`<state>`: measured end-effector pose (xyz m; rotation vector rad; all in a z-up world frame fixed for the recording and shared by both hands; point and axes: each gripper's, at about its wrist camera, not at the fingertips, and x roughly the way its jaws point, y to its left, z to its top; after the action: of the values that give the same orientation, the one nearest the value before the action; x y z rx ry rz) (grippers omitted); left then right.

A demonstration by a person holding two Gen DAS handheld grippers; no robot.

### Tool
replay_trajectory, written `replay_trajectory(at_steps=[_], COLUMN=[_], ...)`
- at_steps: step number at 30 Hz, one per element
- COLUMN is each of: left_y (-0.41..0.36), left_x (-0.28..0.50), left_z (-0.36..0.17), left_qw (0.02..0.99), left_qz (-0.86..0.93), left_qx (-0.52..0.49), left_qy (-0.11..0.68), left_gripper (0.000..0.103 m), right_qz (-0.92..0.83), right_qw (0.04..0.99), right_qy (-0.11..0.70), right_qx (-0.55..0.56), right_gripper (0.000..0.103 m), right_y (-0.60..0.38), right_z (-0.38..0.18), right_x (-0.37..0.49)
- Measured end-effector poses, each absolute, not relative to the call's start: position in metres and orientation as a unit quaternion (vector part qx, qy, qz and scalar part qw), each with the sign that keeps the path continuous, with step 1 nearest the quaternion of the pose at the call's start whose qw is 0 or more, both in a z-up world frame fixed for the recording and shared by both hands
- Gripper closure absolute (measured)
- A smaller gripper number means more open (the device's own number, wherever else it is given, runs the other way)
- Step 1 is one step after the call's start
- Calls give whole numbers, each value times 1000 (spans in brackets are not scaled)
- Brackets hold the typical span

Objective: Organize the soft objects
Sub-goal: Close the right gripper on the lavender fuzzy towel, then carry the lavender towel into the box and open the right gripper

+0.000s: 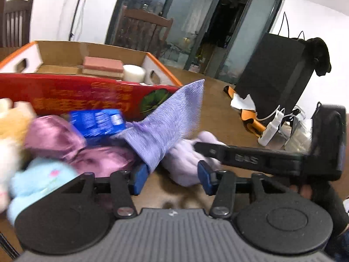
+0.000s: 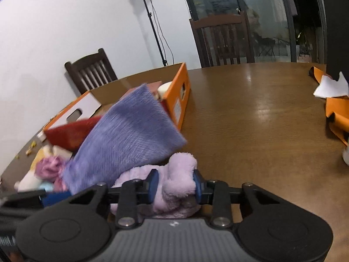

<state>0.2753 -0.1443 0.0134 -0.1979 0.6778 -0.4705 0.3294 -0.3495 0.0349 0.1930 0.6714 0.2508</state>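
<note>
Our right tool (image 2: 174, 184) is clamped on the lilac plush (image 2: 174, 179), pads pressed into both sides; it sits on the tabletop (image 2: 261, 120) at the near edge of the pile. Its lower part is hidden behind our tool body. Our left tool (image 1: 171, 178) has the purple cloth (image 1: 168, 120) against its left pad only, jaws part-way apart with bare tabletop between them, so no grip there. The cloth stands up and blocks much of the red box (image 1: 87, 93) and the orange-edged carton (image 1: 54, 54). Left of it the pile is motion-blurred: a pink satin item (image 1: 54, 137), a blue pack (image 1: 98, 122), a light-blue plush (image 1: 39, 181). The carton holds a pink sponge (image 1: 102, 65) and a white roll (image 1: 134, 72), partly cut off by the red box.
</note>
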Motion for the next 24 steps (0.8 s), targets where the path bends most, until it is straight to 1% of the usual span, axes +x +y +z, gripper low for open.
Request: replay_trajectory(at_steps=[3,6,15,18,19,20,24], left_y=[-124,-110,-75,-67,-67,-69,-74], left_x=[251,226,173,166,165,165,166], left_z=[12,10,10,11,10,7,1], left_qw=[908,901,904,898,896,894,888], left_qz=[-219,-218,-186,-193,-197,-199,-198], left_qx=[-108,-124,-146,-165,-170,-172,-177], left_qy=[340,355,357,358,360,364,376], left_gripper=[47,47,48,48,48,48,48], right_qz=[142,151,174,183,187,193,186], right_qw=[926,926,919,913,913,912,918], right_qy=[330,326,326,331,329,328,317], right_qx=[117,112,139,155,154,152,149], right_gripper=[70,70,69,62,58,56,54], right_y=[-347,-334,-290,-284,-281,-278,-282], right_z=[32,31,32,31,31,33,39], right_x=[298,266,200,186,181,178,169])
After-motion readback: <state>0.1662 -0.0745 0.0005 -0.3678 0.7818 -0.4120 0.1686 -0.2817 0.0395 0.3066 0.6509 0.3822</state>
